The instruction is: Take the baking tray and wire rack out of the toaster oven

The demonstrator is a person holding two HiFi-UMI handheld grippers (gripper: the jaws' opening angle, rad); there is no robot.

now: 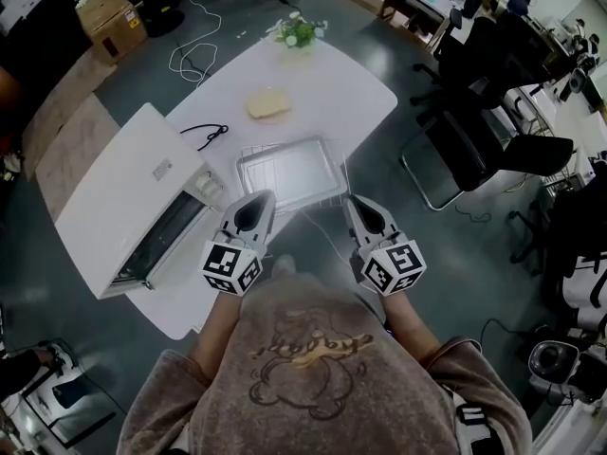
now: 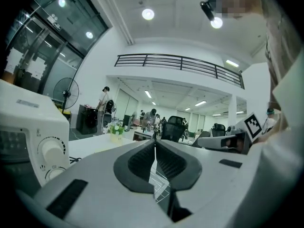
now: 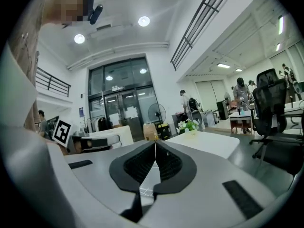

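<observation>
Left hand-held gripper (image 1: pixel 261 200) and right hand-held gripper (image 1: pixel 351 203) — pinched shut — sit at the wire rack (image 1: pixel 294 202) under a shiny rectangular tray (image 1: pixel 287 171).

The person wore a fuzzy brown top (image 1: pixel 313 368) with a dark outline cartoon and lettering on the chest, and sleeves (image 1: pixel 156 401) of the same brown. The left gripper (image 1: pixel 264 197) and right gripper (image 1: pixel 353 200) were pale grey shells with black ribbed pads (image 2: pixel 140 163). Each carried a cube (image 1: pixel 230 266) of black-and-white square markers.
</observation>
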